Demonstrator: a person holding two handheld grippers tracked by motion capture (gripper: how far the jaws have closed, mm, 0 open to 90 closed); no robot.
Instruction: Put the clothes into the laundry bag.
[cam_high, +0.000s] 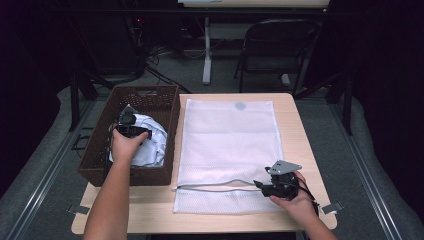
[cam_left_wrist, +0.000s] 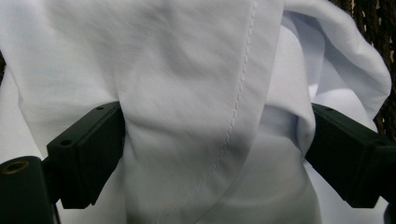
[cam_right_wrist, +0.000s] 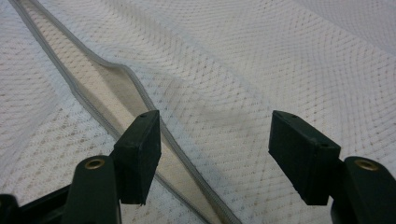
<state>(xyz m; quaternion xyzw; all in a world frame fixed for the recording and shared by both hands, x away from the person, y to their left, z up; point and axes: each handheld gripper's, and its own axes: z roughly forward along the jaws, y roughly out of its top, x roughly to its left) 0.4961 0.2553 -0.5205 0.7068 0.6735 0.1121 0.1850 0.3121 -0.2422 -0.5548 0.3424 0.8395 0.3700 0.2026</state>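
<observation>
My left tongs (cam_left_wrist: 212, 149) gape around a fold of the white cloth (cam_high: 150, 140) in the basket (cam_high: 165, 107); nothing pinched. Right tongs (cam_right_wrist: 215, 154) spread, empty, over the mesh bag's (cam_high: 227, 135) opening. Cloth looks soft, light, floppy: grab that stitched fold. What garment it is, I can't tell.

We are showing bare forearms, black grippers: left gripper (cam_high: 128, 121), right gripper (cam_high: 261, 185) bearing a grey three-cornered plate (cam_high: 285, 166).
</observation>
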